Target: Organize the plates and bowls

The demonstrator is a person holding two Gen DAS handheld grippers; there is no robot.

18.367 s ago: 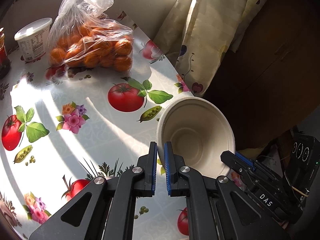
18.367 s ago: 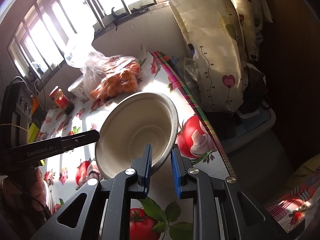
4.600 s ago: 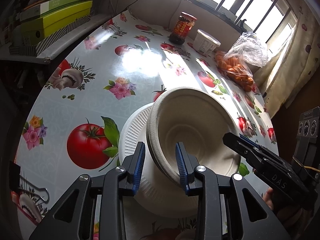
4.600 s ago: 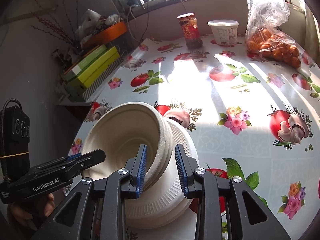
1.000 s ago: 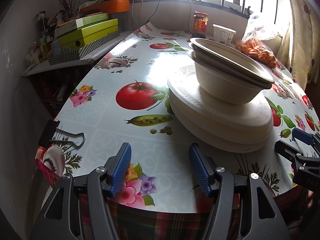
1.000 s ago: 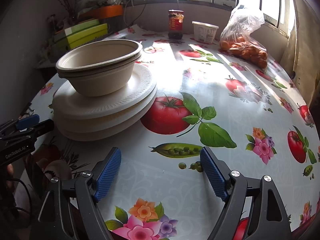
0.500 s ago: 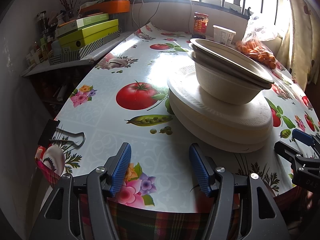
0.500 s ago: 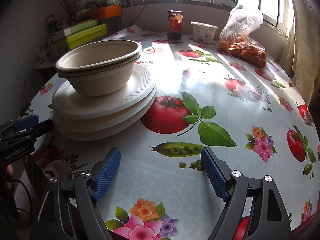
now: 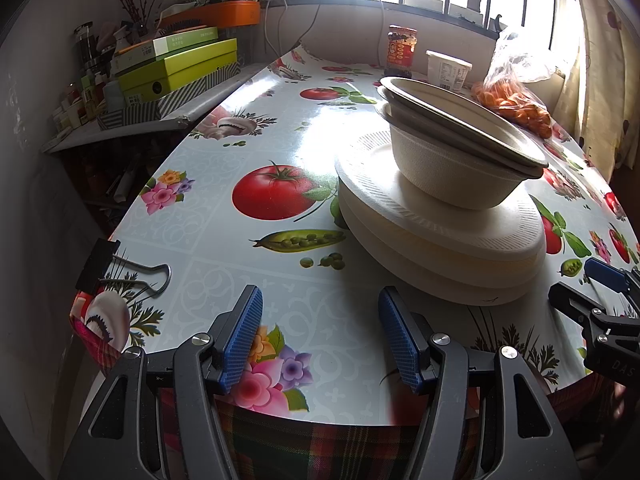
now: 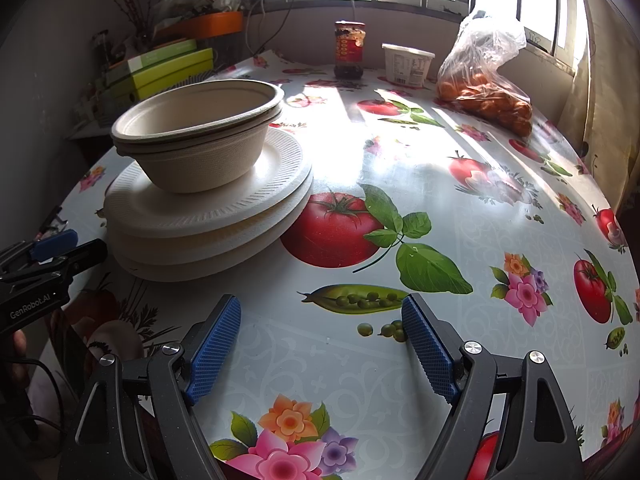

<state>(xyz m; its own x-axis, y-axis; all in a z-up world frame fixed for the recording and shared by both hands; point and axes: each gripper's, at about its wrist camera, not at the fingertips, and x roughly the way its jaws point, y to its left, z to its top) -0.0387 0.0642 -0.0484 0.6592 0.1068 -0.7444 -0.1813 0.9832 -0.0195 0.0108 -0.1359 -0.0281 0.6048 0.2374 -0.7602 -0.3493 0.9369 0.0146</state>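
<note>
I am holding my left claw point(image 9: 320, 336) and my right claw point(image 10: 322, 344) spread wide and empty, hovering low over the near edge of the bench point(image 10: 400, 160). Ahead, between the two claws, two nested paper bowls point(image 10: 200, 136) are sitting on a stack of paper plates point(image 10: 208, 216). The stacking is looking finished; nothing loose is showing.

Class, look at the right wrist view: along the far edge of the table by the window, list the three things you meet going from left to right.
Red-labelled glass jar with dark contents → white plastic tub with a printed label → clear plastic bag of small oranges.
</note>
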